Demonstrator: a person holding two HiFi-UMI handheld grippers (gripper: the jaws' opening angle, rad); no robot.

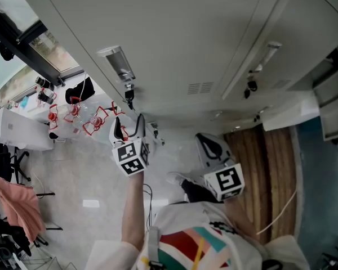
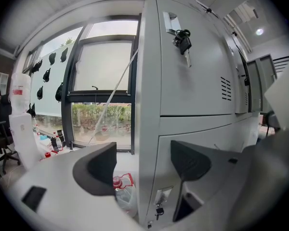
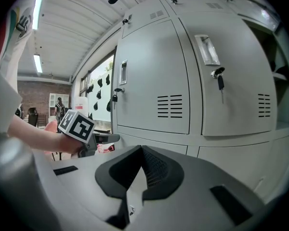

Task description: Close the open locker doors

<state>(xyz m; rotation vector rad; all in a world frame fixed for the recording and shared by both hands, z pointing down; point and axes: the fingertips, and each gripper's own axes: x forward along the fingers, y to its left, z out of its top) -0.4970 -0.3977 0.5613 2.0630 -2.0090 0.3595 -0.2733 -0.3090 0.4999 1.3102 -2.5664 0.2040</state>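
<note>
1. Workshop room: pale floor, a bank of grey steel lockers point(image 3: 154, 76) and a large window point(image 2: 103, 71) beyond the bank's left corner.
2. Right gripper point(image 3: 140, 172): nearest item, jaws pressed together with nothing between them, held low in front of the bank's middle doors.
3. Left gripper point(image 2: 142, 167): jaws wide apart and empty, lined up on the bank's left corner without touching it.
4. Water bottle point(image 2: 123, 191): red handle, on the floor just past that corner, seen between the left jaws but well beyond them.
5. Two upper doors: both look flush, a key point(image 3: 219, 81) hanging from the nearer lock and another point(image 3: 116, 94) from the farther.
6. Open compartment point(image 3: 282, 81): at the bank's right end, shelf edges showing. Its door leaf cannot be made out for certain.
7. Step in hand, as judged: reaching toward the open bay, closing not yet begun.
8. Handling advice: carry the right gripper to the door's free edge and press with the closed jaws near the lock side. Swing it steadily until flush, keeping clear of the dangling keys.
</note>
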